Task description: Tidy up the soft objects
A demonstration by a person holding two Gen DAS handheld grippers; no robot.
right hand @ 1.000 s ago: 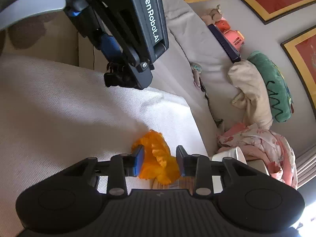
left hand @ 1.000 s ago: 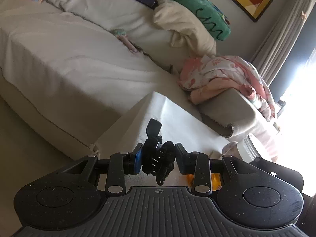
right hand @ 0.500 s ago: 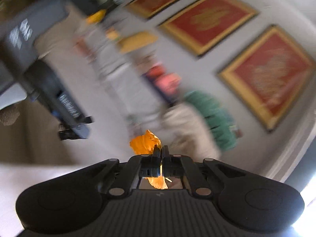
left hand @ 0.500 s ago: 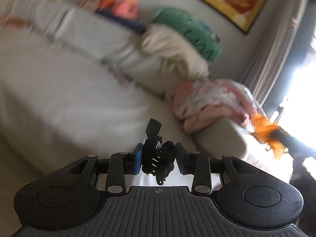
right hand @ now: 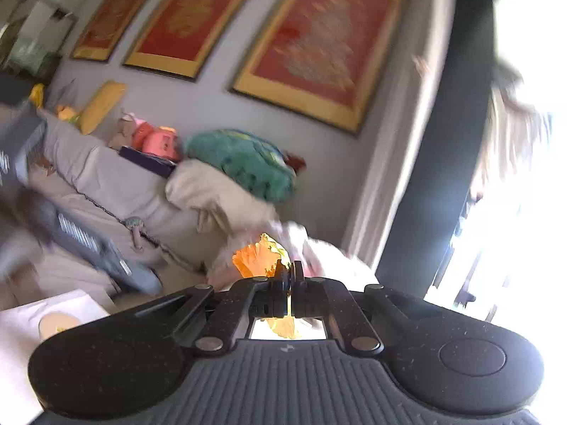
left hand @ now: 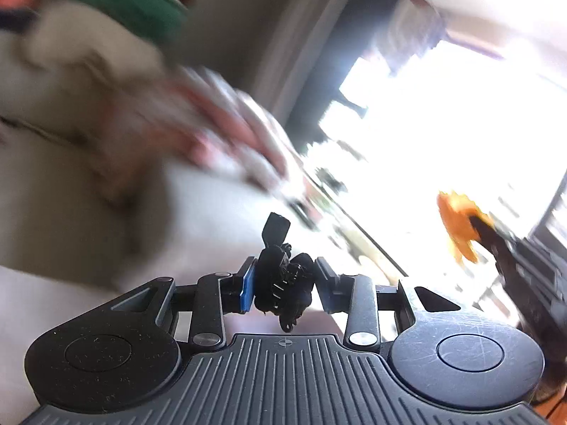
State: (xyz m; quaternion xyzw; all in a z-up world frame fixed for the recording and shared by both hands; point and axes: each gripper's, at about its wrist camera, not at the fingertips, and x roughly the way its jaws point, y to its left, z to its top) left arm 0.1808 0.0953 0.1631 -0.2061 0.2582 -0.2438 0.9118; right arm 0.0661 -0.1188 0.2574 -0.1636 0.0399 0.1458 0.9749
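My left gripper (left hand: 285, 283) is shut on a black hair clip (left hand: 283, 283), a tangled black thing with a tab sticking up, held in the air. My right gripper (right hand: 290, 271) is shut on an orange crumpled soft piece (right hand: 258, 256), lifted off the table; the same orange piece (left hand: 457, 223) shows at the right of the left wrist view, held by the right gripper against the bright window. Both views are blurred by motion.
A grey sofa (right hand: 117, 180) carries a beige pillow (right hand: 212, 191), a green cushion (right hand: 244, 163), a pink patterned cloth (left hand: 219, 117) and toys (right hand: 156, 138). A white table (right hand: 46, 311) with a round lid is low left. Framed red pictures (right hand: 319, 42) hang above. A bright window (left hand: 460, 113) is right.
Both grippers have lifted and swung right toward the window. The right gripper closed on the orange piece and raised it off the white table. The left still holds the black clip.
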